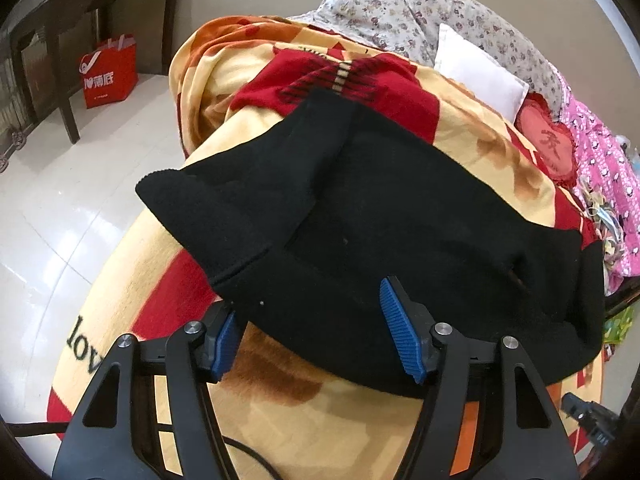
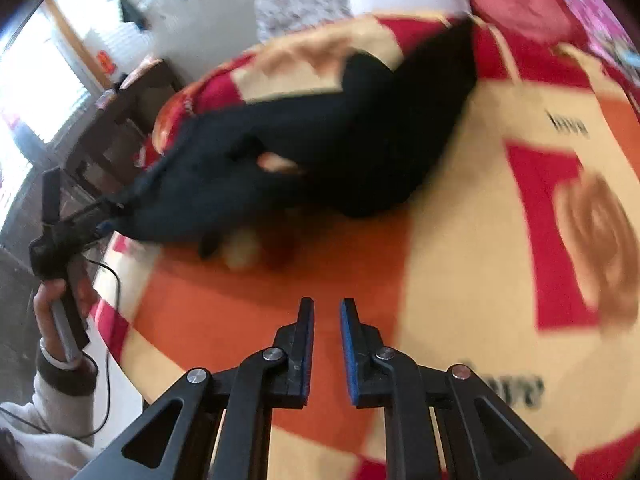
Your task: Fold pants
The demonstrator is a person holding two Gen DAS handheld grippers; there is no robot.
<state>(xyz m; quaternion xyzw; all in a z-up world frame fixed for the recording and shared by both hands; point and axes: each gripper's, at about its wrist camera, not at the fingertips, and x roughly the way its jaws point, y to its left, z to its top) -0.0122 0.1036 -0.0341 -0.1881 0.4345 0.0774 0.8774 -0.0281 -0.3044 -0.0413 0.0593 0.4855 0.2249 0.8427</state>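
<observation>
Black fleece pants lie partly folded on a yellow, red and orange blanket on a bed. My left gripper is open, its blue-padded fingers wide apart at the near edge of the pants; one finger lies over the cloth, the other beside or under its edge. In the blurred right wrist view the pants lie further up the blanket. My right gripper is empty, jaws a narrow gap apart, above the orange part of the blanket and away from the pants. The left gripper touches the pants' left end there.
A white pillow, floral bedding and pink cloth lie at the head of the bed. A red heart cushion lies beside them. A dark wooden table and a red bag stand on the tiled floor at left.
</observation>
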